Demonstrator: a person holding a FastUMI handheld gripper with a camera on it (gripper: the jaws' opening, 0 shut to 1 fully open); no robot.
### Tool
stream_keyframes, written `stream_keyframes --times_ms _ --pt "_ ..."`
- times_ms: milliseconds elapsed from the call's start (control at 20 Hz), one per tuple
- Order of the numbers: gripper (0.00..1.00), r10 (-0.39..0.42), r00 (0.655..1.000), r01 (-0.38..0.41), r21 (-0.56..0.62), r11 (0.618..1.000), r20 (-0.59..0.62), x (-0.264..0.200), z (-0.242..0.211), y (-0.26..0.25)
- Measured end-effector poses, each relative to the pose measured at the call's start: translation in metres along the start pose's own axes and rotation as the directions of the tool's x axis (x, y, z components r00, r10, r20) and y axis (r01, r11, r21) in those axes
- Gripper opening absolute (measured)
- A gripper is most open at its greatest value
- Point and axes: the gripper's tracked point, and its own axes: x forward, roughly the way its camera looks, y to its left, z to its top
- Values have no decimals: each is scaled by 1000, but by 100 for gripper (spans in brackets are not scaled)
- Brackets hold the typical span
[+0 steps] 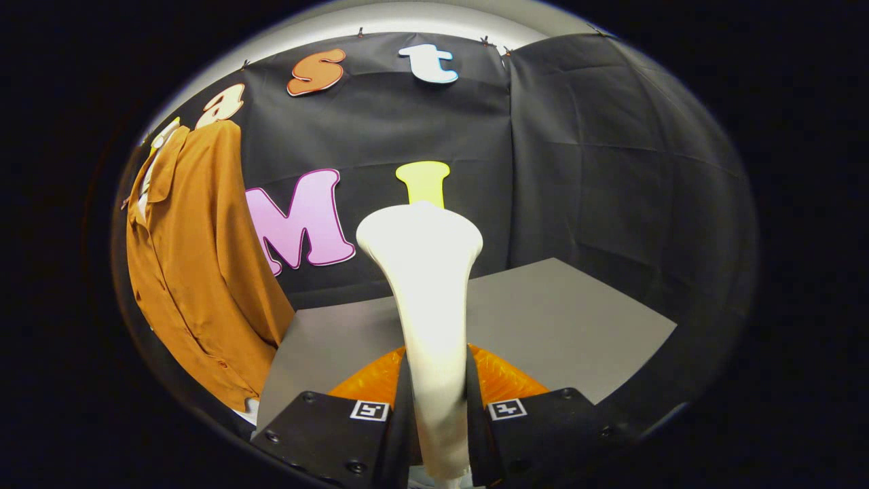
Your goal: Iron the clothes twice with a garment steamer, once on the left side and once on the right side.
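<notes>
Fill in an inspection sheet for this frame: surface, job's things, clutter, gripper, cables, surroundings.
Surface: grey table, bare part beyond the fingers.
Job's things: white garment steamer upright between the fingers; orange-brown shirt hanging beside the table, apart from the steamer.
Clutter: nothing seen.
Gripper: gripper shut on the garment steamer's handle, both fingers pressing it.
Cables: nothing seen.
Surroundings: black cloth booth wall behind the table.

No readable text; square coded markers [370, 410] top the hand-held gripper [438, 407]
</notes>
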Motion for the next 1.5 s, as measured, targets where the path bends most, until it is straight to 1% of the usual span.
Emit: stream_keyframes --times_ms 150,300,500,650,750,950,1150,1300,1500 --pt "38 -40 999 40 6 999 34 -26 5 15" --pt "38 -55 996 55 4 999 76 -55 12 50" --pt "38 -34 990 38 -25 999 134 -85 21 108" --pt "38 -17 987 26 -52 998 157 -98 24 151" --pt "38 11 985 2 -70 998 174 -104 29 183" --pt "38 74 978 -53 -109 993 193 -105 33 239" --pt "38 136 978 -114 -138 984 160 -92 22 286" --pt "38 141 982 -125 -130 984 124 -79 10 298" --pt "38 124 990 -116 -116 986 67 -64 -6 302"
